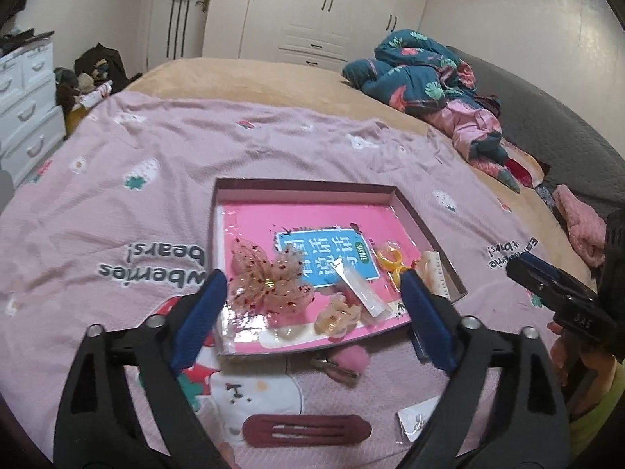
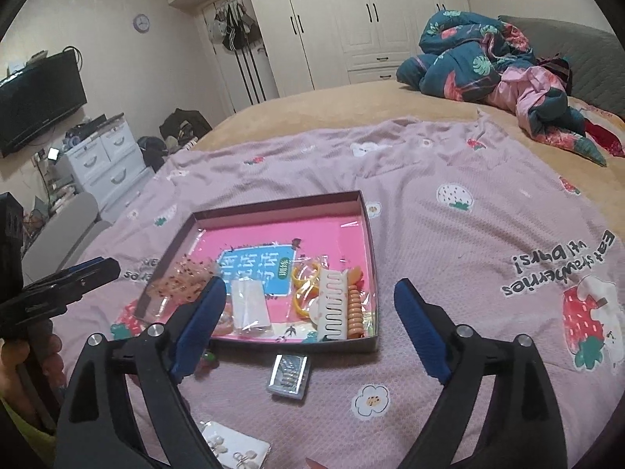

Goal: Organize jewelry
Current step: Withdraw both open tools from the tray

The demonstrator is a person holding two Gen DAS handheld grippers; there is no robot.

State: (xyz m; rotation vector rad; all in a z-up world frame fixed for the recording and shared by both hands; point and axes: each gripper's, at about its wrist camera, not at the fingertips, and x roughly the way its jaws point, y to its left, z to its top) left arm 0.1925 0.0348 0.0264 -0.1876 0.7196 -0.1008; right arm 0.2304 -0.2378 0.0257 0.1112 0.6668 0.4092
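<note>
Both grippers, left (image 1: 314, 297) and right (image 2: 310, 305), hang wide and empty above the tray (image 2: 369, 242). Best approach: lower one squarely over the maroon clip (image 1: 306, 430) or boxed piece (image 2: 289, 377) lying outside, then close gently.

Maroon snap clip (image 1: 306, 431) partly behind the left fingers (image 1: 203, 312); earring card (image 2: 234, 447) cut off below.

My bed (image 2: 312, 109) carries a pink strawberry-print sheet (image 2: 449, 234). On the sheet lie a shallow open box (image 2: 367, 230), a dark red hair clip (image 1: 306, 430), a pompom clip (image 1: 343, 367), a small silver packet (image 2: 290, 375) and an earring card (image 2: 234, 447); a rumpled quilt (image 2: 488, 62) sits farther back.
</note>
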